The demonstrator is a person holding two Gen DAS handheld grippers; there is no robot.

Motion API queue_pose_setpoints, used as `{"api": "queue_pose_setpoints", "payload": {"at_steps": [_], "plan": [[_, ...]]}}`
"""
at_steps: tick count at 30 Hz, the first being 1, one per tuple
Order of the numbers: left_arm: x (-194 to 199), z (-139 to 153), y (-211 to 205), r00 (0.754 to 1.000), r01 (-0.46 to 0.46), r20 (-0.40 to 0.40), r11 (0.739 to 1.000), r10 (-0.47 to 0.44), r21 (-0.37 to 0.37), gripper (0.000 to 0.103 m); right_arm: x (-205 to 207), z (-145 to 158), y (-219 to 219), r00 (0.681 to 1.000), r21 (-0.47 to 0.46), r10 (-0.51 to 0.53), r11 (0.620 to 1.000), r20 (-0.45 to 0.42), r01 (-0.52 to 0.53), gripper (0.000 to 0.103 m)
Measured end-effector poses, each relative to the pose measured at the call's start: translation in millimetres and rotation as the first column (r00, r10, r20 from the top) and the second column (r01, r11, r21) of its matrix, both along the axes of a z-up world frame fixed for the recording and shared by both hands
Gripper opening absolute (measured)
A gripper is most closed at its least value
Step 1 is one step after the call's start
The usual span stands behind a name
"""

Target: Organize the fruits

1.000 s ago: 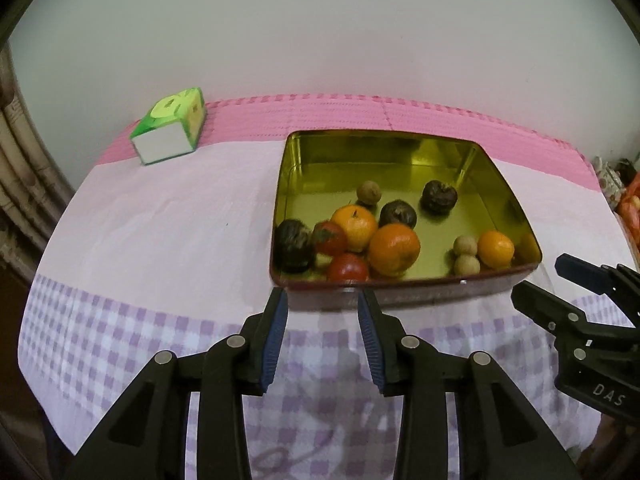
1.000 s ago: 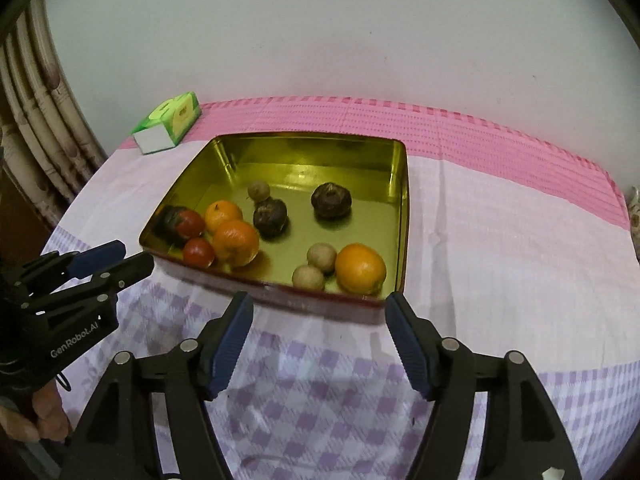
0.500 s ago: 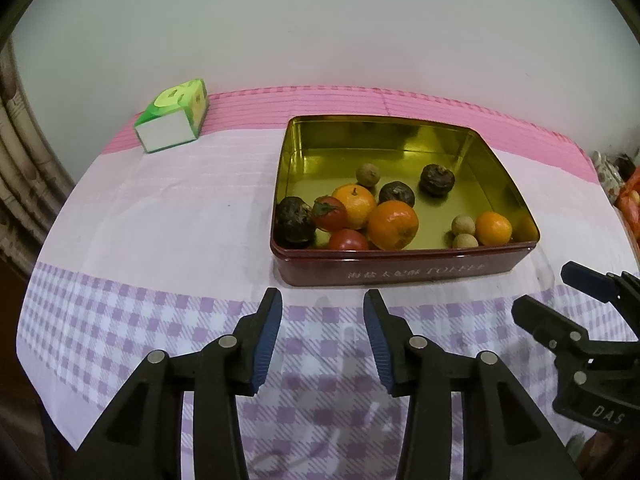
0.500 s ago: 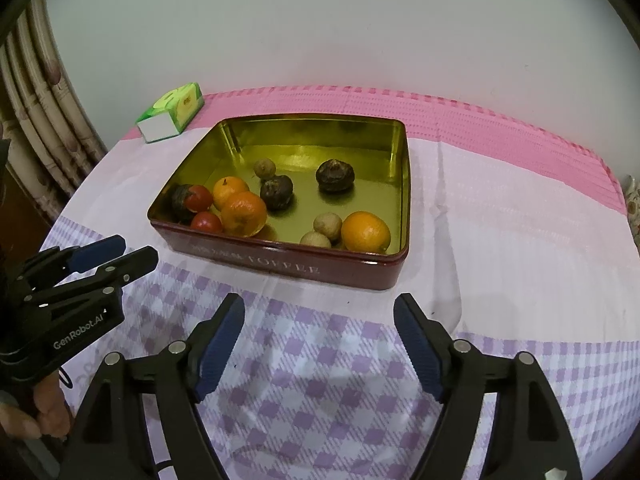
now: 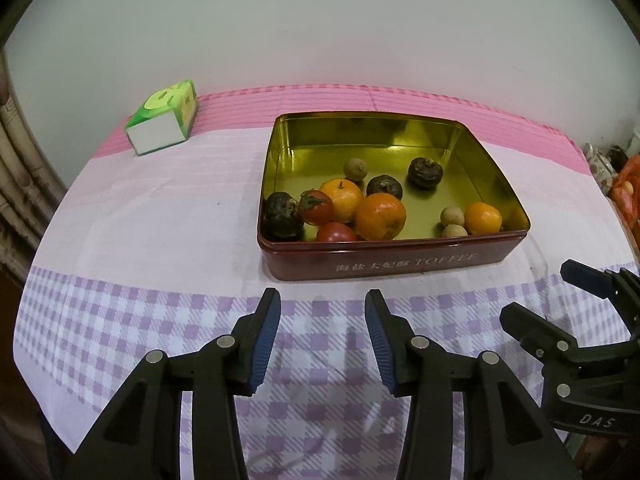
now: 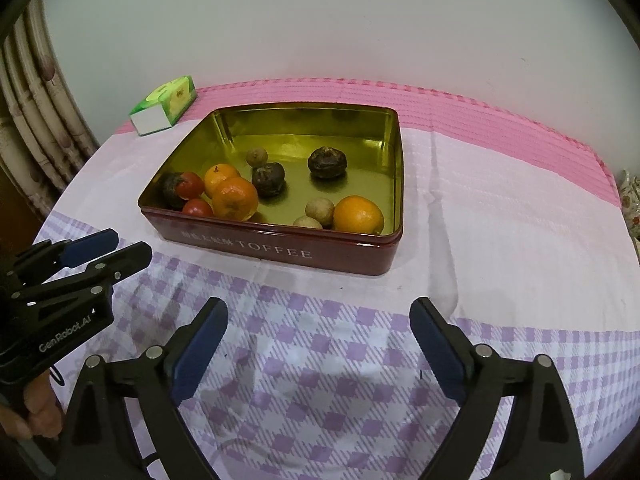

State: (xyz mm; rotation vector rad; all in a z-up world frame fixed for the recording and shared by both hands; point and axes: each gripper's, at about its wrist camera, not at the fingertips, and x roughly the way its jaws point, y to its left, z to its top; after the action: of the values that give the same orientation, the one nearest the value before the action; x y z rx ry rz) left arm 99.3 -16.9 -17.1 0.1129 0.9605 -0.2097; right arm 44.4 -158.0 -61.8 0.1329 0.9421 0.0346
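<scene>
A dark red toffee tin [image 5: 400,266] [image 6: 280,254] with a gold inside stands on the tablecloth. In it lie several fruits: oranges [image 5: 381,216] [image 6: 359,215], red tomatoes [image 5: 317,207] [image 6: 189,185], dark wrinkled fruits [image 5: 425,173] [image 6: 327,163] and small tan round ones [image 5: 452,216] [image 6: 319,212]. My left gripper [image 5: 322,312] hovers over the checked cloth in front of the tin; its jaws are opening with nothing between them. My right gripper [image 6: 318,318] hangs to the right of it, jaws opening wide and empty. Each gripper shows at the edge of the other's view.
A green and white tissue box [image 5: 164,124] [image 6: 165,106] sits at the table's far left, near the wall. A curtain [image 6: 32,120] hangs at the left. A hand [image 6: 38,412] holds the left gripper's handle. Cluttered items [image 5: 624,176] lie past the table's right edge.
Both grippers have pulled back from the tin, which now shows its front wall. Both pairs of jaws have spread, the right far more than the left.
</scene>
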Motion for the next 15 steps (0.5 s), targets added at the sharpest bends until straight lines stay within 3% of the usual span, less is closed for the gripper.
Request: {"api": "queue_pose_setpoints", "payload": {"at_steps": [3,15], "plan": [[-0.4,-0.5,0.6,1.0,-0.004,0.005,1.0,0.004,0.005,0.053,-0.2,-0.8,0.0,1.0,-0.005,-0.002,1.0,0.0,0.002,0.095],[-2.5,-3.5,2.8,1.0,-0.006,-0.007,1.0,0.006,0.003,0.053,-0.8,-1.0,-3.9,1.0,-0.007,-0.023,1.0,0.002,0.023,0.098]]}}
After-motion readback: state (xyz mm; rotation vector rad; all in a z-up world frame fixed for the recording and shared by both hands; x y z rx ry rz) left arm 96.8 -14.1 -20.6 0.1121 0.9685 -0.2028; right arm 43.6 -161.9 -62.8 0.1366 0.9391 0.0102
